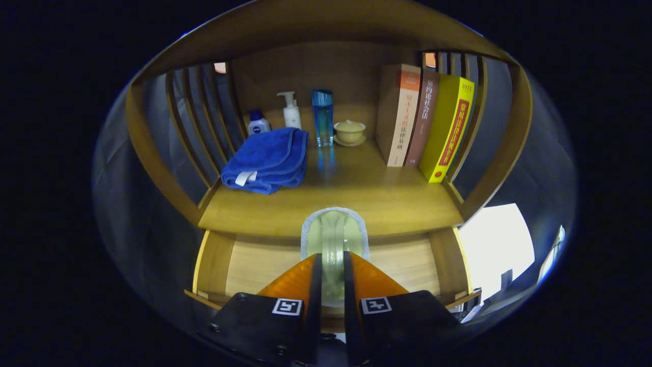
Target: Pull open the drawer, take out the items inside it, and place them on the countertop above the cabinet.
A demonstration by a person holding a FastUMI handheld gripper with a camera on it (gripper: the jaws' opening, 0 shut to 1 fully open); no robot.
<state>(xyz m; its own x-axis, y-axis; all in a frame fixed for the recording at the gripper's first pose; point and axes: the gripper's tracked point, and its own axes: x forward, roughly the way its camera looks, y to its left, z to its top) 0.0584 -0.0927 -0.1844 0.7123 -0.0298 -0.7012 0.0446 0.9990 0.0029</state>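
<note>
My gripper (332,259) is shut on a pale green, oblong item with a grey fuzzy rim (333,229). The item stands up between the fingers, and its far end reaches over the front edge of the wooden countertop (387,201). Below and just ahead of the fingers the drawer (254,267) is pulled open, showing its light wooden bottom on both sides of the held item. I cannot see any other item in the visible part of the drawer.
A folded blue towel (267,159) lies on the countertop's left side. Behind it stand a small white bottle (258,124), a pump bottle (291,109), a blue bottle (322,117) and a lidded cup (349,132). Three books (425,120) lean at the right. Slatted side walls enclose the shelf.
</note>
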